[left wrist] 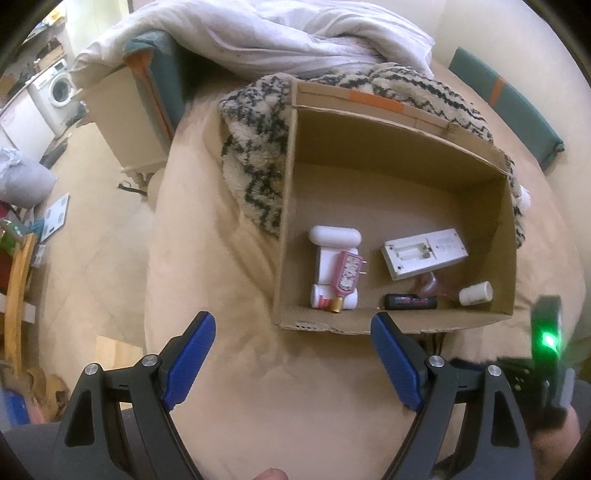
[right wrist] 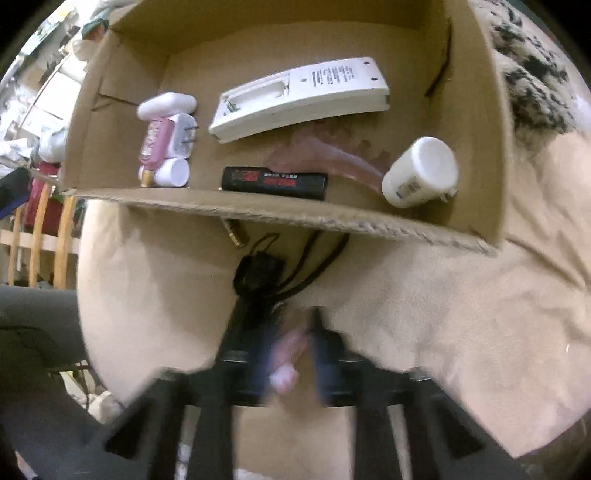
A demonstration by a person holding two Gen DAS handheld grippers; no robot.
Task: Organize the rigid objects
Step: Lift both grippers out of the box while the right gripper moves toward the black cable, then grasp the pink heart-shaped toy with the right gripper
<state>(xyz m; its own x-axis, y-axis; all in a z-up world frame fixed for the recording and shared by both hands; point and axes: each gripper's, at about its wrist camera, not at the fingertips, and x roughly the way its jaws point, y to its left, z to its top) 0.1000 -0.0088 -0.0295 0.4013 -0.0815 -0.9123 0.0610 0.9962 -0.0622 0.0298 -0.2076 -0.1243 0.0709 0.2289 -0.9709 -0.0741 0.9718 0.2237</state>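
Observation:
An open cardboard box (left wrist: 284, 236) lies on a beige bed cover. Inside it are a white remote (left wrist: 424, 256) with its battery bay bare, a black cylinder (left wrist: 410, 301), a white bottle (left wrist: 476, 293), a pink bottle (left wrist: 347, 277) on a white plug (left wrist: 327, 264), and a translucent pink piece (left wrist: 428, 286). My left gripper (left wrist: 293, 319) hovers open and empty just short of the box's near wall. The right wrist view is blurred: my right gripper (right wrist: 291, 332) is shut on a small pink object (right wrist: 286, 356) on the cover, in front of the box (right wrist: 280, 214).
A black cable bundle (right wrist: 258, 275) and a small brass piece (right wrist: 234, 234) lie on the cover by the box's near wall. A patterned fleece blanket (left wrist: 255, 166) and a white duvet (left wrist: 280, 33) lie behind the box. The bed edge drops to the floor at left.

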